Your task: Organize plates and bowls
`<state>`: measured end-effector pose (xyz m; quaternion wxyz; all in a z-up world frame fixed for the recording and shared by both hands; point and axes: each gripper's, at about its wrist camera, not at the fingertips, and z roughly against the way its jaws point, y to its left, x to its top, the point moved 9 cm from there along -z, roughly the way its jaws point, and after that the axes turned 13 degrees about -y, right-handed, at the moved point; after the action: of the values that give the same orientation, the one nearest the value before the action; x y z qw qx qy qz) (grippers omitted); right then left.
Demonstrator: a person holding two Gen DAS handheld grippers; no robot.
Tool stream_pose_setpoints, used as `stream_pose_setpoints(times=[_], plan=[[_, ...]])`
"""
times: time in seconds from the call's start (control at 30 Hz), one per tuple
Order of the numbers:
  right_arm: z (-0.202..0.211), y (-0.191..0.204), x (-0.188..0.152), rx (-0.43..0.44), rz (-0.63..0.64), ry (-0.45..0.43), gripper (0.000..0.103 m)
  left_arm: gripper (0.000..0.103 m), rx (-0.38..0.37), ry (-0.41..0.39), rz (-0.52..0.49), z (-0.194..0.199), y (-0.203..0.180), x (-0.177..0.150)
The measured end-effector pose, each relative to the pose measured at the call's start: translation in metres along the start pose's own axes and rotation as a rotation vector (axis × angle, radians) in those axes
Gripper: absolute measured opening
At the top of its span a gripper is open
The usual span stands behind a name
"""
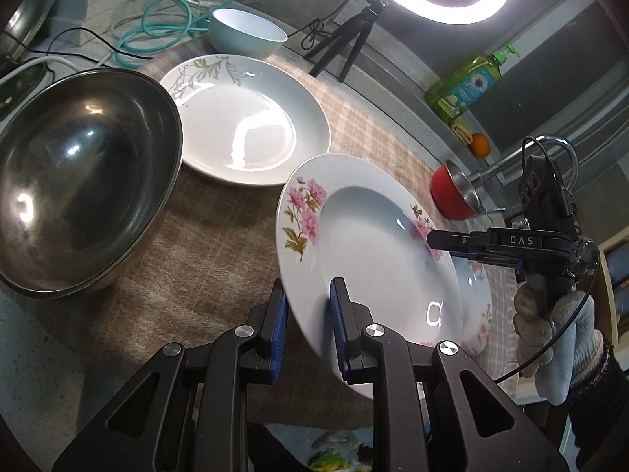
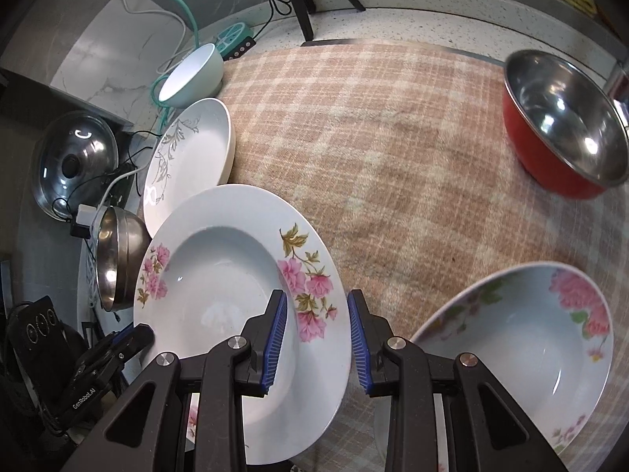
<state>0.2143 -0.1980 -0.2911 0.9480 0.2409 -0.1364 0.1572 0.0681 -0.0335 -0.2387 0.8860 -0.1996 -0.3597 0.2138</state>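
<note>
white plate [image 1: 365,259] with pink flowers; tan plaid cloth [image 2: 393,149]; red bowl [image 2: 566,126]

A speckled counter [image 2: 432,19] is covered by a plaid cloth [image 2: 393,157], on which a steel bowl [image 1: 78,204], a leaf-patterned plate [image 1: 243,118], a pale green bowl [image 1: 245,37], a red bowl [image 2: 566,126] and a floral bowl [image 2: 523,350] are set
</note>
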Motion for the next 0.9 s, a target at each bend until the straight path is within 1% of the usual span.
stream_pose_setpoints(times=[0.17,0.4,0.63,0.9], plan=[[0.003,-0.002,-0.013,-0.02,-0.021,-0.014,0.029,0.019,-0.013,0.028,-0.011,-0.002,0.004,-0.006],[0.004,0.0,-0.029,-0.034,-0.034,-0.027,0.029,0.019,-0.018,0.047,-0.027,0.0,0.011,-0.01],[-0.001,-0.002,-0.044,-0.056,-0.04,-0.027,0.029,0.019,-0.01,0.063,-0.074,-0.006,0.013,-0.013],[-0.001,-0.004,-0.053,-0.082,-0.032,-0.031,0.029,0.02,-0.006,0.071,-0.111,-0.016,0.013,-0.011]])
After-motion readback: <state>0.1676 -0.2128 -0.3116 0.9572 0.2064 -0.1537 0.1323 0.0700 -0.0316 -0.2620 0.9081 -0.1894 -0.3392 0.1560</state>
